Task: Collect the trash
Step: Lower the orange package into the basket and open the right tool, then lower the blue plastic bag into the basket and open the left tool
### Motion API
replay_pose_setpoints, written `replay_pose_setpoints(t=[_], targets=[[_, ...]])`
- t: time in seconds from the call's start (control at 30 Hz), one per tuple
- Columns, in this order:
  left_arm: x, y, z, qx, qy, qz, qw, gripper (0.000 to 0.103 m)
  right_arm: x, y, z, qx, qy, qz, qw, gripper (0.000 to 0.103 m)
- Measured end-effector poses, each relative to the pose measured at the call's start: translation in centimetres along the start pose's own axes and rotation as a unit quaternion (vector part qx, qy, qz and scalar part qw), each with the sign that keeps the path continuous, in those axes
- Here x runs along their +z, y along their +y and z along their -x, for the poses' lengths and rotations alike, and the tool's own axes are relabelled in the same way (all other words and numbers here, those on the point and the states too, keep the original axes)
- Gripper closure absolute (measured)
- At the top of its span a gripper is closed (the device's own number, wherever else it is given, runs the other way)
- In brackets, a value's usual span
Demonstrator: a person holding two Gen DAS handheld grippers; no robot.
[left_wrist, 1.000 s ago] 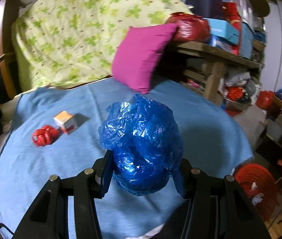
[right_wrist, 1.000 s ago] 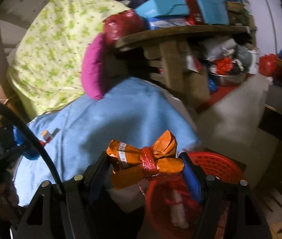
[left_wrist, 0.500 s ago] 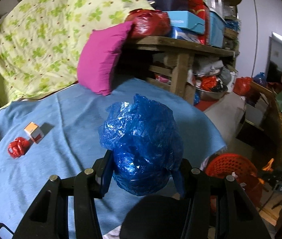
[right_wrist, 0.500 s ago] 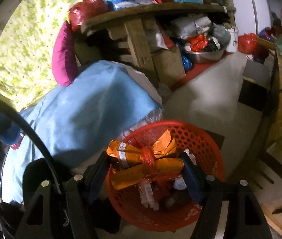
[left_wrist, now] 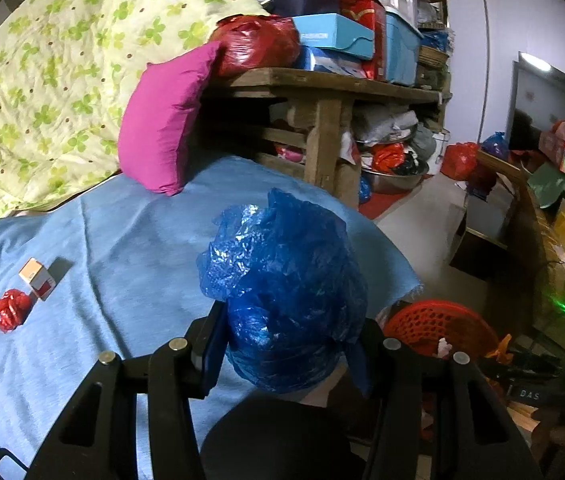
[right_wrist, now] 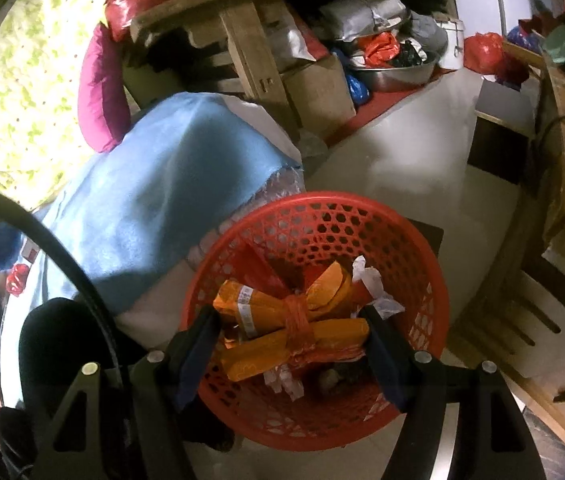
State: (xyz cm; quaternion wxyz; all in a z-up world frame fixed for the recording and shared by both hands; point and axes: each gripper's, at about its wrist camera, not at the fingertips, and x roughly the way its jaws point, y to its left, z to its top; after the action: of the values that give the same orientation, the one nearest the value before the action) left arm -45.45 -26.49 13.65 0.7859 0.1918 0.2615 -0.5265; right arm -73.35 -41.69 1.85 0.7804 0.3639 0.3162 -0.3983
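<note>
My left gripper (left_wrist: 286, 340) is shut on a crumpled blue plastic bag (left_wrist: 282, 280), held above the blue blanket (left_wrist: 122, 240) near its right edge. A small orange-and-white box (left_wrist: 37, 279) and a red crumpled wad (left_wrist: 9, 314) lie on the blanket at the far left. In the right wrist view, an orange packet bundle tied with red string (right_wrist: 266, 312) hangs between the fingers of my right gripper (right_wrist: 290, 332), just over the red mesh basket (right_wrist: 322, 208) on the floor. Its jaws are opening, with the bundle still touching both pads. The basket holds white scraps.
A pink pillow (left_wrist: 162, 120) leans against a cluttered wooden shelf (left_wrist: 322, 84) behind the blanket. A yellow-green quilt (left_wrist: 42, 80) rises at the back left. Boxes, a metal bowl (right_wrist: 398, 72) and bags crowd the floor under the shelf. A dark-clothed knee (right_wrist: 58, 344) is beside the basket.
My right gripper has come down over the red basket with the orange bundle, and its jaws have widened slightly. The left view has swung right, bringing the basket into sight; the blue bag stays gripped.
</note>
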Motion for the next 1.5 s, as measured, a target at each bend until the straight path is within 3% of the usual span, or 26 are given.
replay_pose_setpoints(t=[0.3,0.53,0.83,1.1,1.27,1.43,1.5], targets=[[0.5,-2.1,-0.1,-0.025,0.001,-0.019,0.9995,0.050,0.3,-0.9,1.0,0.000,-0.022,-0.018,1.000,0.025],[0.8,-4.9,-0.8,-0.084,0.017,-0.033,0.9958,0.050,0.9,-1.4,3.6,-0.018,-0.068,-0.027,0.997,0.025],[0.1,-9.9,-2.9,-0.159,0.062,-0.069,0.9829,0.050,0.7,-2.9,5.4,-0.025,-0.093,-0.047,0.994,0.025],[-0.4,-13.4,-5.4,-0.200,0.108,-0.098,0.9689,0.049,-0.5,-4.6,5.2,-0.027,-0.084,-0.064,0.994,0.025],[-0.3,-15.4,-6.6,-0.207,0.123,-0.114,0.9639,0.048,-0.7,-5.7,5.7,-0.029,-0.091,-0.076,0.992,0.025],[0.4,-16.6,-7.8,-0.198,0.134,-0.124,0.9632,0.030,-0.7,-6.4,5.9,-0.032,-0.093,-0.082,0.992,0.025],[0.6,-16.4,-7.7,-0.195,0.133,-0.121,0.9641,0.028,-0.8,-6.5,5.9,-0.032,-0.092,-0.084,0.992,0.025]])
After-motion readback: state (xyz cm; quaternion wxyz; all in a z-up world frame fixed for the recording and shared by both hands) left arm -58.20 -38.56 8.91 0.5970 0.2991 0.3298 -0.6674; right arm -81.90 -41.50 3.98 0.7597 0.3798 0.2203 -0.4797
